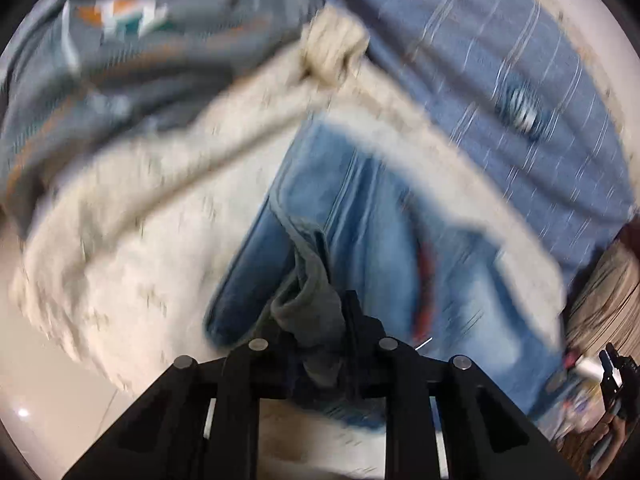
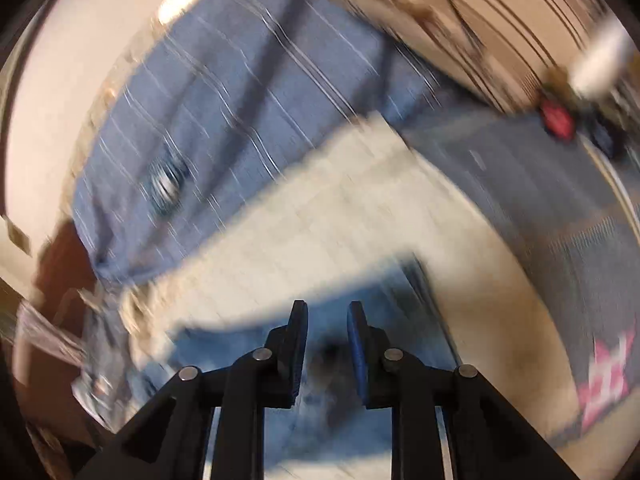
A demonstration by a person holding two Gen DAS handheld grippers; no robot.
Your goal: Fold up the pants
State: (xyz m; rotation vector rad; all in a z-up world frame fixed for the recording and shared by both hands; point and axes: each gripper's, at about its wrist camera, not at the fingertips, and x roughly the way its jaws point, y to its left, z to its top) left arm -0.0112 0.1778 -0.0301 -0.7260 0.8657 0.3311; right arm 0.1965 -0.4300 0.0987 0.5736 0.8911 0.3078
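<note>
**Two grippers working one pair of jeans**

The left gripper is pinching a grey-lined fold of the jeans, whose long axis is running straight ahead of it over the cream blanket. The right gripper is hovering just above the denim, jaws slightly spread, holding nothing. The left is judged nearer.

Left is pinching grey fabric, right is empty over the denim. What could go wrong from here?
1. The left gripper pinches only a small bunch of grey fabric above the light blue denim jeans; it may slip out, or not be the jeans at all.
2. The right gripper is open and empty, so any lift is one-sided.
3. The cream knitted cloth overlaps the jeans and may drag.
</note>
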